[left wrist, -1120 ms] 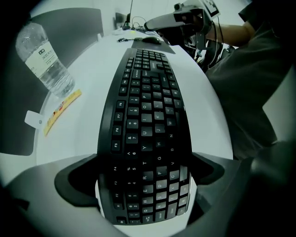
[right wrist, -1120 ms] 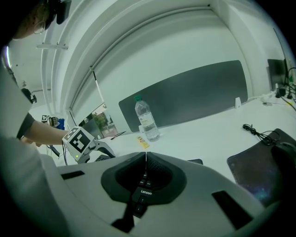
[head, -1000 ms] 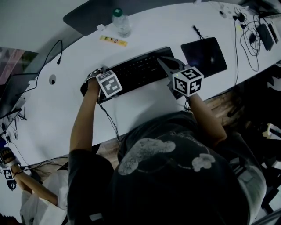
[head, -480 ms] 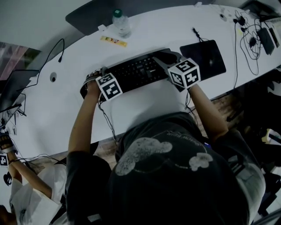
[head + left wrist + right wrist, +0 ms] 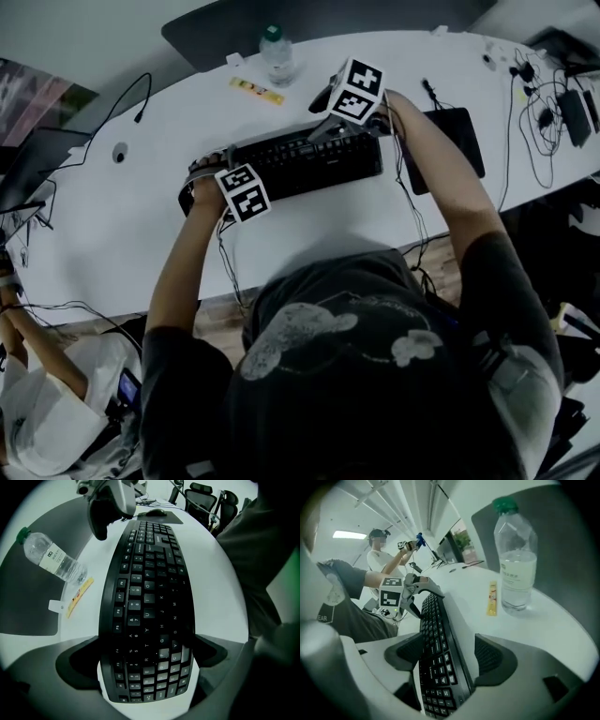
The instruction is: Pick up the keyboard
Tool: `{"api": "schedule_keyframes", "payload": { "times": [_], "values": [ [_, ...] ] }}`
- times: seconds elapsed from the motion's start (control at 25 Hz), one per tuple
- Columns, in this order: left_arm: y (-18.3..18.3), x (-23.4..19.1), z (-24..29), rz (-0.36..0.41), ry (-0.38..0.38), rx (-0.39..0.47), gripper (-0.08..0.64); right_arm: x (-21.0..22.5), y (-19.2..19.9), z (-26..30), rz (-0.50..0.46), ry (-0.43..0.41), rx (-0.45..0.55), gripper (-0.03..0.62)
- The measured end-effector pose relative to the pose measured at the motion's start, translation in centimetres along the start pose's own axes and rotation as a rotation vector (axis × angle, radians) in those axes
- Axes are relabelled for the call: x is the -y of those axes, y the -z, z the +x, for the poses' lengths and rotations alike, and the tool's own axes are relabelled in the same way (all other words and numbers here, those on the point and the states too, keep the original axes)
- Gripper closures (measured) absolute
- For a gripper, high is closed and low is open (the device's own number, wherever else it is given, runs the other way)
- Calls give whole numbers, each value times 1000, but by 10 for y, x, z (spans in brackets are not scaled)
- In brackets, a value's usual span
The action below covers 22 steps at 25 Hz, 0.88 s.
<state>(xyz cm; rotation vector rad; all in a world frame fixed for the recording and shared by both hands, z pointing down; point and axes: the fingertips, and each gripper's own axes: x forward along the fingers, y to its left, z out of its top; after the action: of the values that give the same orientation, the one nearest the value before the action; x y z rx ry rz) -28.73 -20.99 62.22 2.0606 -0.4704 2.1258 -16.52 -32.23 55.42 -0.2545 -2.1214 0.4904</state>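
Observation:
The black keyboard [image 5: 291, 164] lies on the white table [image 5: 122, 234]. My left gripper [image 5: 204, 183] points down at the keyboard's left end. In the left gripper view the keyboard [image 5: 147, 611] runs away between the jaws of that gripper [image 5: 145, 660], and both pads press its long edges. My right gripper [image 5: 323, 131] reaches over the far edge near the right end. Its jaws are opening, and in the right gripper view that gripper [image 5: 447, 656] straddles the keyboard [image 5: 440, 653] without a clear grip.
A water bottle [image 5: 278, 54] and a yellow packet [image 5: 255, 91] sit just beyond the keyboard. A black mouse pad [image 5: 450, 141] lies to its right, with cables [image 5: 544, 84] past it. Another person [image 5: 37, 412] stands at the lower left.
My right gripper has swung from the keyboard's near right corner to its far edge, rolled over, and opened around it. The left gripper has stayed at the left end.

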Motion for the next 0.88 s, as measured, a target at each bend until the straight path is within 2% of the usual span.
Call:
{"api": "schedule_keyframes", "payload": {
  "times": [0.24, 0.36, 0.48, 0.76, 0.88],
  "values": [
    [-1, 0, -1, 0, -32, 1, -29, -7, 18, 37, 29, -235, -232, 245],
    [0, 0, -1, -3, -34, 0, -29, -12, 33, 54, 41, -327, -323, 270],
    [0, -1, 0, -3, -29, -6, -29, -11, 37, 62, 43, -371, -368, 343],
    [1, -1, 1, -4, -45, -13, -28, -28, 52, 63, 40, -496, -491, 456],
    [0, -2, 0, -2, -57, -13, -29, -30, 52, 61, 58, -519, -495, 477]
  ]
}}
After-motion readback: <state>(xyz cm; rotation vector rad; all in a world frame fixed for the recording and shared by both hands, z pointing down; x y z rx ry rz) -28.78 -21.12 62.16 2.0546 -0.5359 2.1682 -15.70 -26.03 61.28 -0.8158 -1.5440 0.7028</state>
